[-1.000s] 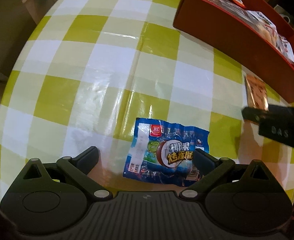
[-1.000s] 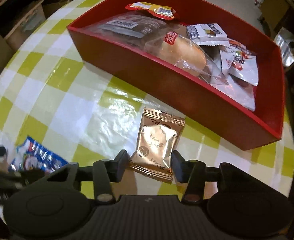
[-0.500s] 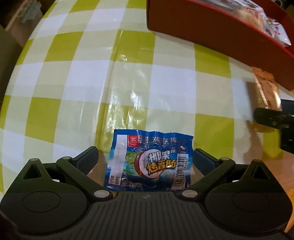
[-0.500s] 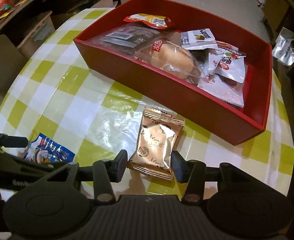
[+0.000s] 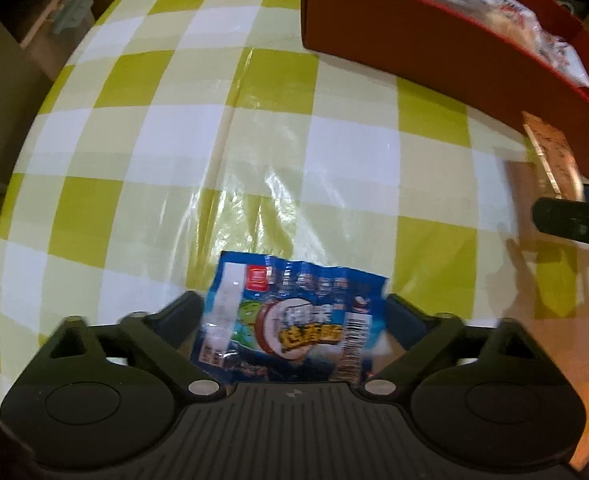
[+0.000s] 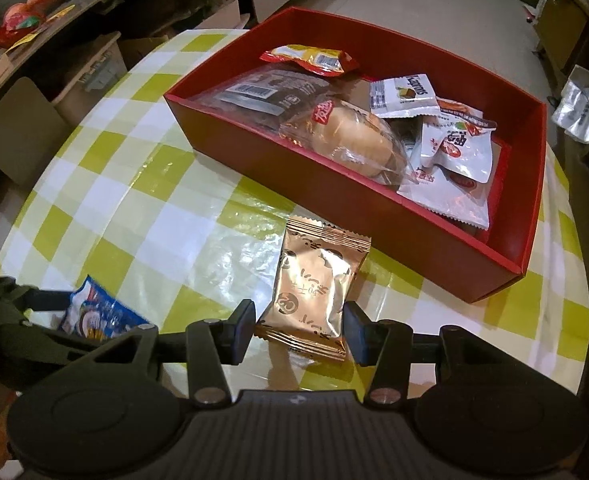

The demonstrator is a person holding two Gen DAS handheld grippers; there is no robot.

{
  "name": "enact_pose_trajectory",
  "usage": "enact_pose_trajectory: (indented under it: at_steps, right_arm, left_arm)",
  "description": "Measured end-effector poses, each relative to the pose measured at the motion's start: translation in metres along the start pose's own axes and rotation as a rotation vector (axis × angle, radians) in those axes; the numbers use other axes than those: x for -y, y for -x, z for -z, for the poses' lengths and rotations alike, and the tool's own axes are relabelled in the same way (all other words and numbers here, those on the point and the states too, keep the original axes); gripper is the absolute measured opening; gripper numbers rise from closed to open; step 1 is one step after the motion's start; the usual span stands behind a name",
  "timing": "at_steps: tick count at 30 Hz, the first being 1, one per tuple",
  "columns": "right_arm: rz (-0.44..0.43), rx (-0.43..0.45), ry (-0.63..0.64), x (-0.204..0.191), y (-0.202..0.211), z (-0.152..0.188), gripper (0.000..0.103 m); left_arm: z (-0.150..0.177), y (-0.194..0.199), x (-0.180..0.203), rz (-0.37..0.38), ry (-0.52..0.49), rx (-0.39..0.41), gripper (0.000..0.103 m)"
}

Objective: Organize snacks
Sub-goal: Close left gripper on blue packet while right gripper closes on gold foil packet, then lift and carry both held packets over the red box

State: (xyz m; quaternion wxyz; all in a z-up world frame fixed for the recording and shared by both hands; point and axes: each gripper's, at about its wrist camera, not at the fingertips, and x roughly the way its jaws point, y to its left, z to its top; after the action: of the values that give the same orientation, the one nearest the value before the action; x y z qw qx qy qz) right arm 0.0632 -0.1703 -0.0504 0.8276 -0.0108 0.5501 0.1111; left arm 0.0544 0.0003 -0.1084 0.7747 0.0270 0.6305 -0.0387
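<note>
A blue snack packet [image 5: 294,288] lies flat on the green-and-white checked table [image 5: 174,140]. My left gripper [image 5: 294,310] points down over it, its jaws closing, and each pad just reaches a side edge without squeezing. My right gripper [image 6: 298,330] is shut on a gold foil snack packet [image 6: 314,280] and holds it a little above the table, just in front of the red box [image 6: 374,208]. In the left wrist view the gold packet [image 5: 554,156] shows at the far right. The blue packet [image 6: 98,316] shows at the right wrist view's lower left.
The red box [image 5: 414,40] holds several snack bags, among them a bread roll in clear wrap [image 6: 350,140] and a red-yellow packet [image 6: 310,58]. The table's round edge falls away on the left. Shelves and cartons stand beyond it.
My left gripper has slid over the blue packet and its jaws have narrowed onto the packet's edges. The right gripper has risen with the gold packet still in it.
</note>
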Motion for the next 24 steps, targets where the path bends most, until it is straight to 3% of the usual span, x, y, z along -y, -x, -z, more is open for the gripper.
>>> enact_pose_trajectory:
  at_steps: [14, 19, 24]
  right_arm:
    - [0.002, 0.03, 0.0, 0.004, 0.012, 0.002, 0.058]
    - [-0.001, 0.039, 0.005, 0.003, 0.014, 0.001, 0.057]
    - [0.004, 0.026, 0.007, 0.003, 0.011, 0.002, 0.058]
  left_arm:
    - [-0.006, 0.029, 0.001, 0.038, 0.022, 0.055, 0.083]
    - [-0.008, 0.03, 0.0, 0.049, 0.023, 0.06, 0.074]
    - [-0.01, 0.026, 0.006, 0.039, -0.001, 0.066, 0.078]
